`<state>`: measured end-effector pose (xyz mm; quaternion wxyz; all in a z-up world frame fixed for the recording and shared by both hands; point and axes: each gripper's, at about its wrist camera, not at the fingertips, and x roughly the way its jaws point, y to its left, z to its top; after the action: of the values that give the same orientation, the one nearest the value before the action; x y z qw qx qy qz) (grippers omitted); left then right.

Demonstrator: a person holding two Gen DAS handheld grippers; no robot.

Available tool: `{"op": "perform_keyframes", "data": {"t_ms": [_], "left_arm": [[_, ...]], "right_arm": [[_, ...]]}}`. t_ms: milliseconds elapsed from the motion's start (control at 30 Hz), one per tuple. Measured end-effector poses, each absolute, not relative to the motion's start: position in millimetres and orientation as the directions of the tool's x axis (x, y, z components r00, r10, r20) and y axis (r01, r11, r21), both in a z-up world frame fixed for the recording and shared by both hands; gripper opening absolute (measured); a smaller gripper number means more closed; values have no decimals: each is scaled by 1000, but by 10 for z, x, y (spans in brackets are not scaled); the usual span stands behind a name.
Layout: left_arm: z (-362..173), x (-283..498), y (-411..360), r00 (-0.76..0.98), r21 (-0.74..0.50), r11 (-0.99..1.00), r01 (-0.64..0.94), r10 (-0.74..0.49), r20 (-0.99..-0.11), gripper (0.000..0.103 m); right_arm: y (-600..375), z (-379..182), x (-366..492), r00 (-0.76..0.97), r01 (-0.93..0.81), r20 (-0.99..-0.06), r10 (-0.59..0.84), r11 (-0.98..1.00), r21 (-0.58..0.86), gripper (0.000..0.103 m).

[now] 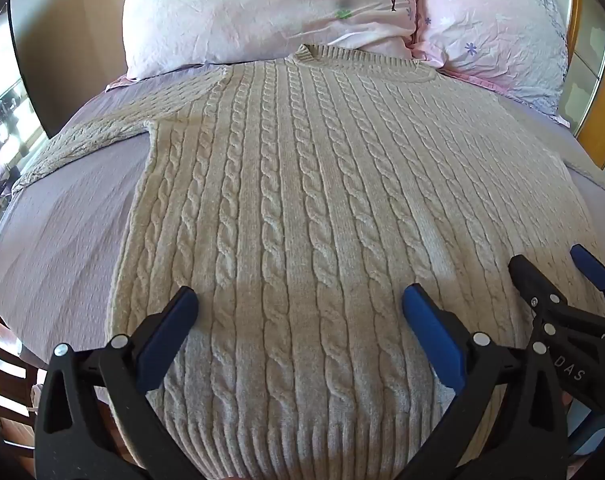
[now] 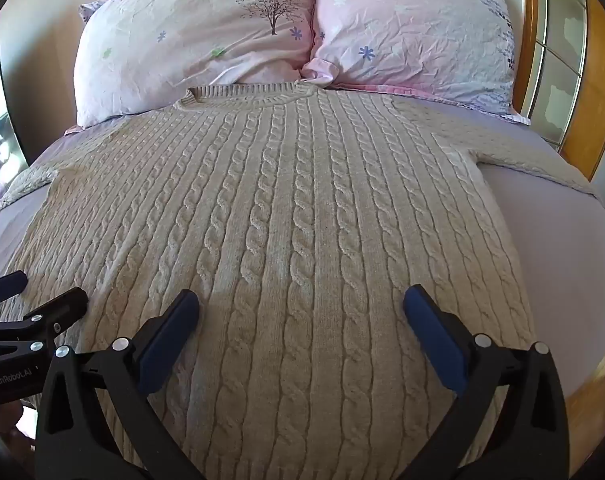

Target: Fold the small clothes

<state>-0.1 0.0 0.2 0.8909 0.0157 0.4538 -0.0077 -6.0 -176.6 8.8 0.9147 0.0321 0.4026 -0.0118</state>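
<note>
Both sets of fingers spread wide at frame bottom, left gripper (image 1: 300,300) and right gripper (image 2: 301,300), holding nothing above the cable-knit sweater (image 1: 302,200). It lies flat on the bed (image 1: 62,220), collar toward two pillows (image 2: 206,32) at top.

Daylight falls across the bed (image 2: 542,240) before me, its lilac sheet smooth and pale. Two pink pillows (image 2: 206,40) printed with small flowers and a bare tree lean at the head against a cream wall (image 1: 74,8). To my right stands a wooden frame with frosted glass panes (image 2: 562,40); to my left, a dark-edged panel (image 1: 26,92) and a bright window (image 1: 2,136).
</note>
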Motion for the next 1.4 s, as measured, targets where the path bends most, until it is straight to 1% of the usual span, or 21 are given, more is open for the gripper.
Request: {"op": "perform_keyframes", "data": {"t_ms": [1400], "left_arm": [[5, -4, 0, 595, 21, 999, 28, 1, -803, 101]], "right_arm": [[-1801, 102, -37, 675, 49, -738, 1, 998, 47, 102]]}}
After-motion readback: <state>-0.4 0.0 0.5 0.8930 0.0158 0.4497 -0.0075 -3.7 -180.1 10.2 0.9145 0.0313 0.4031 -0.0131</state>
